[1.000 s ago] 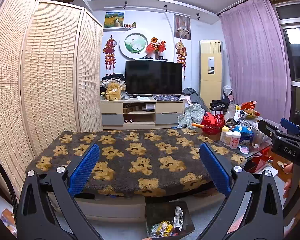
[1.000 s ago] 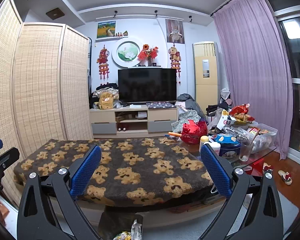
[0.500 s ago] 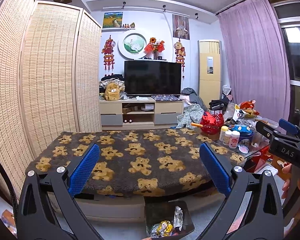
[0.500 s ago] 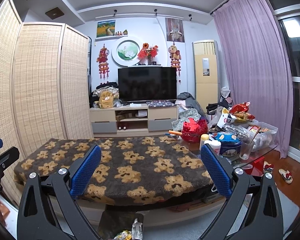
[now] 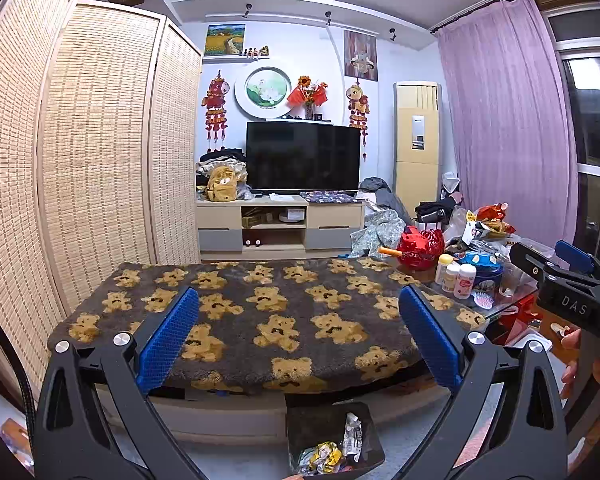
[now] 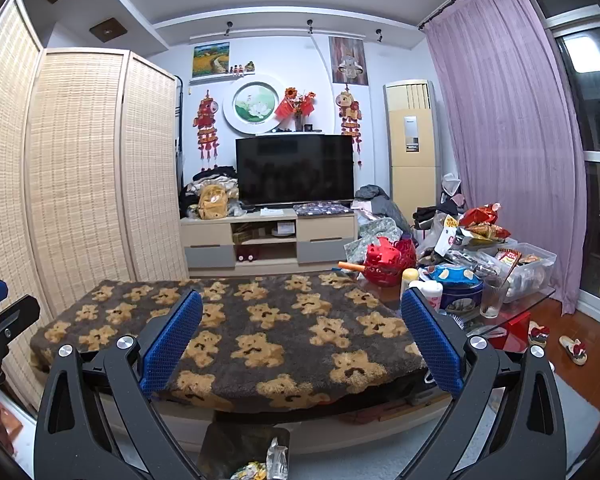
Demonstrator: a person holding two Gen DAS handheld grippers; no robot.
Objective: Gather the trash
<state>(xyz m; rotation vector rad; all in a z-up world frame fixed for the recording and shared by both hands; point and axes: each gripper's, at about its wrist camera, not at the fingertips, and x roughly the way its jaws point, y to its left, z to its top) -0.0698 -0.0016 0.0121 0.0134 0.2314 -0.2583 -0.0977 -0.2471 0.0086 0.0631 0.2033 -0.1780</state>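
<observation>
Both grippers hung wide open and empty over the blanket (image 5: 284,312), left gripper (image 5: 298,334) and right gripper (image 6: 300,338) level, likely because nothing remained to grab. The bin (image 5: 332,440) sat at 6 o'clock below, wrappers (image 5: 328,452) already inside.

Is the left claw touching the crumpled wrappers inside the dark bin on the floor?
Apart. The left wrist view shows the left claw open and empty above the bear-patterned blanket, while the wrappers lie in the dark bin below.

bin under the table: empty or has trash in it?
Has trash: crumpled wrappers lie in the dark bin, well below its rim.
</observation>
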